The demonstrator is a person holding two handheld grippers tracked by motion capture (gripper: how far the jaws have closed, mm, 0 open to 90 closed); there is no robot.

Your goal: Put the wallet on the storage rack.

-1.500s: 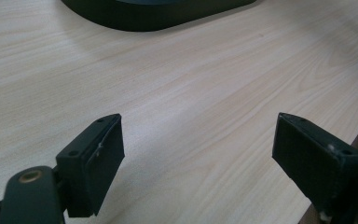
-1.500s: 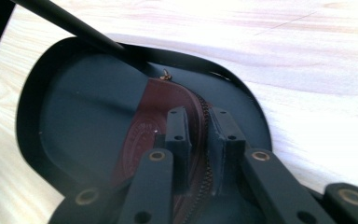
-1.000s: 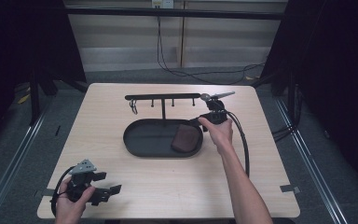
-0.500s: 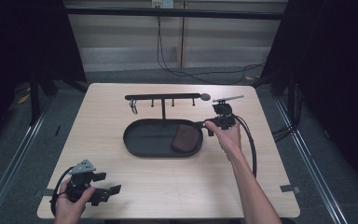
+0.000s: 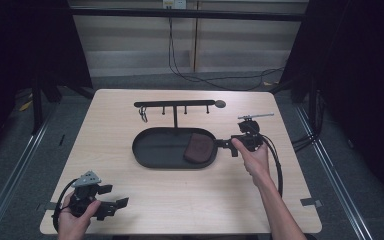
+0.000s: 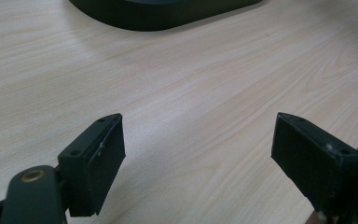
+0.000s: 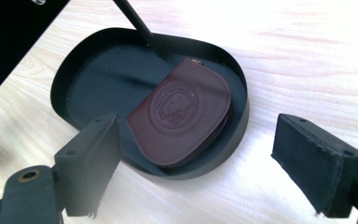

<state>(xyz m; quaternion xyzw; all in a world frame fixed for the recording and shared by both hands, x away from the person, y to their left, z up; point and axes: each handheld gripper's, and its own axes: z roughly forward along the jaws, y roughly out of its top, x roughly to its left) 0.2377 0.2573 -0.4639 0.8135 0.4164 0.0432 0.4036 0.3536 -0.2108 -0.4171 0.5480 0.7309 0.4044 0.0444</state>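
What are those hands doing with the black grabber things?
A person holds a grabber in each hand. The right gripper sits beside the black tray, its fingers just opened wide, with nothing between them. A brown pouch lies in the tray's near end. The left gripper rests open near the table's front corner, holding nothing. A hook rack stands behind the tray.

left gripper (image 5: pixel 115 204): matte black two-jaw body, grey three-cornered plate on top, looped black cable | right gripper (image 5: pixel 223 144): black body, thin grey bar on top, black cable trailing | jaws: flat black rectangular pads, small screw holes, brass-coloured rivet at pivot | forearms: bare, no sleeves
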